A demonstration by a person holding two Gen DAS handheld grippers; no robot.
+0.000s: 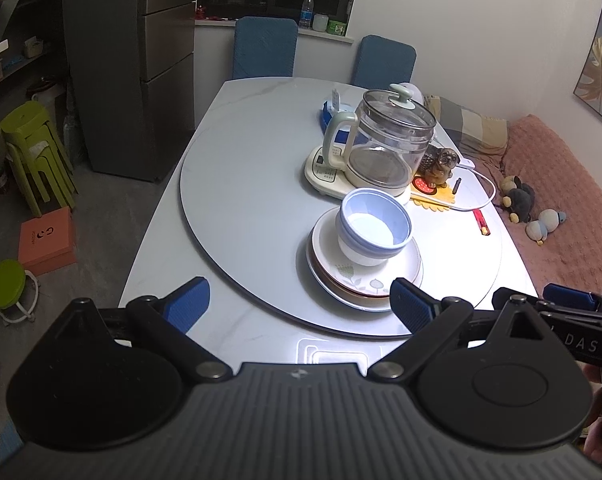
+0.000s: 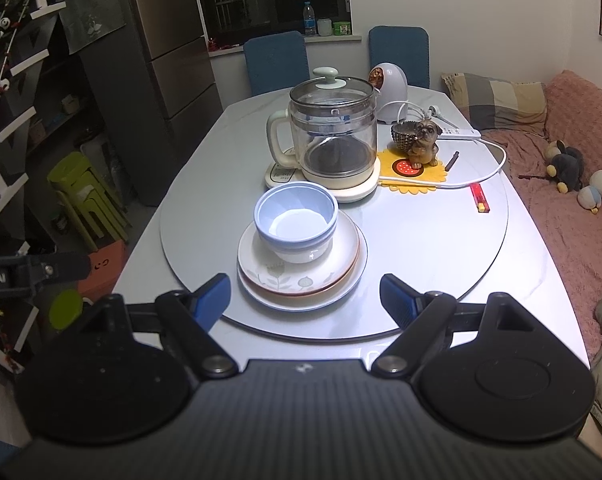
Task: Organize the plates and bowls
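Two grippers are held at the near edge of the table [image 2: 541,280], both with fingers spread wide and nothing between them. The left gripper [image 1: 299,306] sits left of the dish stack; its right fingertip [image 1: 411,306] overlaps the near rim of the plates in that view, though contact cannot be confirmed. The right gripper [image 2: 305,300] faces the stack directly, one finger to each side of the stack and clear of it.

Dish stack position: on the round turntable [image 2: 441,248], near side, just in front of the glass kettle [image 2: 333,136].
- Plates [image 2: 341,272]: stacked flat. The count appears to be three, but the rims are too close together to be certain.
- Bowls [image 2: 297,216]: blue bowls nested, upright, resting on a white bowl on the top plate. The upper bowl sits slightly tilted.

Other items on the turntable: a dog figurine [image 2: 421,140] on a yellow mat [image 2: 409,176] to the right of the kettle, and a red lighter [image 2: 479,198] further right.
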